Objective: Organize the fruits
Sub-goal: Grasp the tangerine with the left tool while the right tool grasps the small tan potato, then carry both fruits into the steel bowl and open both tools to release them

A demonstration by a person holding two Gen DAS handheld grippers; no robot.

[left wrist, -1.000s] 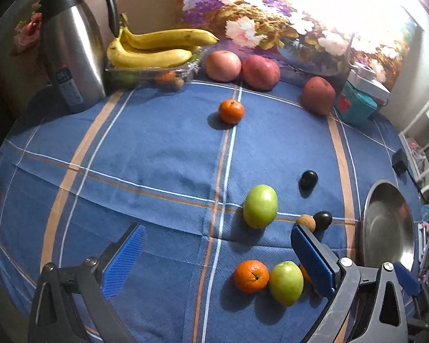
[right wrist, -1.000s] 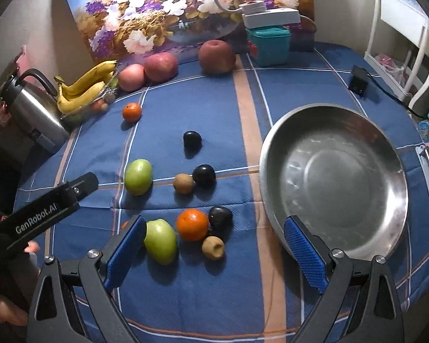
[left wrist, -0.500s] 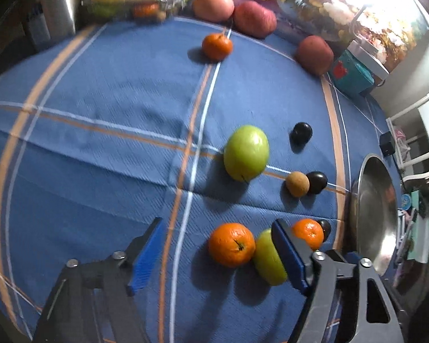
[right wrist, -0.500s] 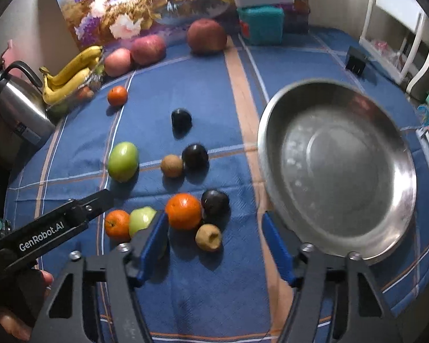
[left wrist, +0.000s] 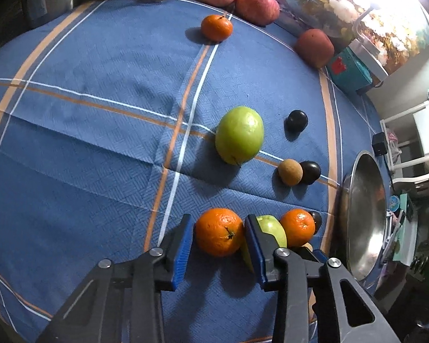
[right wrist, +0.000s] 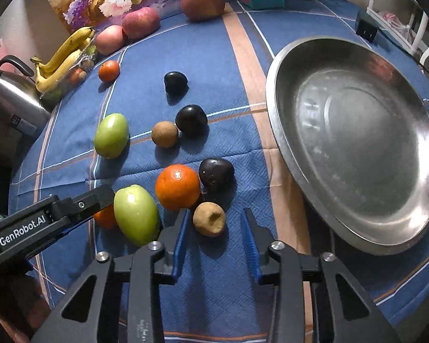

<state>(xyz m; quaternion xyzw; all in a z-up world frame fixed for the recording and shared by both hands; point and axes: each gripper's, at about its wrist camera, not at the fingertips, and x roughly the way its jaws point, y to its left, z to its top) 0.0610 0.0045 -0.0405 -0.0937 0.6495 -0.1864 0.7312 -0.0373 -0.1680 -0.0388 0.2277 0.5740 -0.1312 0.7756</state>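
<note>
my left gripper (left wrist: 218, 235): fingers parted, flanking a round orange tangerine (left wrist: 219, 232). my right gripper (right wrist: 214, 228): fingers parted, flanking a small brown dimpled fruit (right wrist: 209, 219).

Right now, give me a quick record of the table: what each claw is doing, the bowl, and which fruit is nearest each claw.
left claw: open, fingers on either side of an orange, not closed on it
right claw: open, around a small brown fruit
bowl: steel, nothing in it
beside the orange: green fruit
table cover: blue cloth
</note>
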